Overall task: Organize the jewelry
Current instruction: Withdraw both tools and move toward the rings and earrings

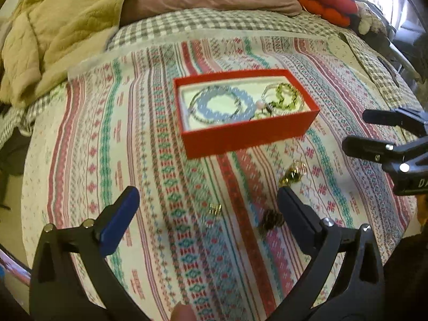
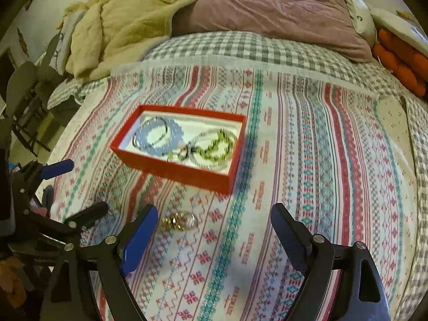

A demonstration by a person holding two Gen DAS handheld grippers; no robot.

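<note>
left gripper (image 1: 208,203) jaws: wide, empty; small gold ring (image 1: 214,209) lies between them
right gripper (image 2: 214,222) jaws: wide, empty; gold cluster (image 2: 178,221) just inside its left finger
red box (image 1: 240,133): beyond both, toward the pillows

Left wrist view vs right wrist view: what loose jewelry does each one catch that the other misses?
Only the left wrist view: a small gold ring and a dark ornate piece on the patterned cloth, between the open left gripper fingers.

Only the right wrist view: no extra jewelry; a dark chair beside the bed.

Both: the red box holding the blue bead bracelet and green bead bracelet, plus the gold and clear piece outside the box. The right gripper is open too.
</note>
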